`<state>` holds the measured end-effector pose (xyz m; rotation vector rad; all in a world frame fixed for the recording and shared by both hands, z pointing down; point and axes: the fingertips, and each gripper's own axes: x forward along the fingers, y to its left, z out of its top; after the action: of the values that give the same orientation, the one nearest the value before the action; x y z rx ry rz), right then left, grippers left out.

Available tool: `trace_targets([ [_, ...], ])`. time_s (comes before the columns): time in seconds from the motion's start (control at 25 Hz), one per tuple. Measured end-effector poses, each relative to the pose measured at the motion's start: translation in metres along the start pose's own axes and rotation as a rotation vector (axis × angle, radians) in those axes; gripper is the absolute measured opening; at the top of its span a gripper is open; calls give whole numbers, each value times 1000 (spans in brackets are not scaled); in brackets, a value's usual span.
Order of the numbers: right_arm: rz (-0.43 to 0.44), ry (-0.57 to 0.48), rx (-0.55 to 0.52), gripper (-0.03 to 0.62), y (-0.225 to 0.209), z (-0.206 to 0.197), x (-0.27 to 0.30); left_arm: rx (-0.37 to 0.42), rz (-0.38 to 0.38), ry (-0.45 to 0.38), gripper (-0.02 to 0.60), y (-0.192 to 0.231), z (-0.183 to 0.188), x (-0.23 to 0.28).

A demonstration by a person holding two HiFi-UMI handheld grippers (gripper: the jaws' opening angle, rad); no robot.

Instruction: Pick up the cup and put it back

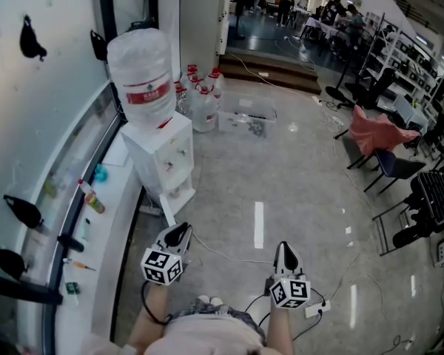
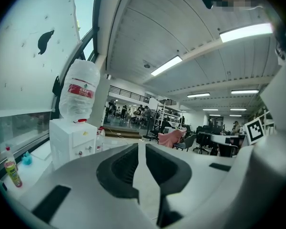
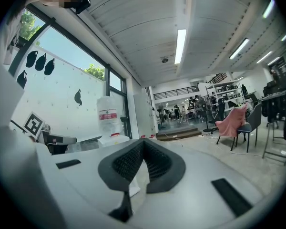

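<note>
Closed — left gripper, right gripper

grippers: 2 | water dispenser: 1 | mounted jug: 1 | pink cloth: 1

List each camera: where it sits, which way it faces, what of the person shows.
Head view: on the person's head, looking steeply down at the floor; both forearms, left tool and right tool show.
Left gripper view: on the left tool, looking level along its shut jaws toward the water dispenser.
Right gripper view: on the right tool, level along its shut jaws, across the floor.
Shared: both gripper views catch the water dispenser and the pink cloth.
</note>
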<state>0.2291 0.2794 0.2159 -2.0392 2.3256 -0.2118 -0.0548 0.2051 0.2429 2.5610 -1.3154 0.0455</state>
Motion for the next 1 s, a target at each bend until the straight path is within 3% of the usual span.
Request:
trace_targets([
  [0.24, -1, -3, 5, 17, 2, -1, 1, 11, -39, -13, 168, -3, 4, 1],
  [0.52, 1, 5, 14, 17, 6, -3, 2, -29, -72, -33, 342, -2, 5, -3],
  [1.0, -4, 1, 24, 17, 20, -10, 14, -14, -58, -42, 374, 19, 4, -6],
])
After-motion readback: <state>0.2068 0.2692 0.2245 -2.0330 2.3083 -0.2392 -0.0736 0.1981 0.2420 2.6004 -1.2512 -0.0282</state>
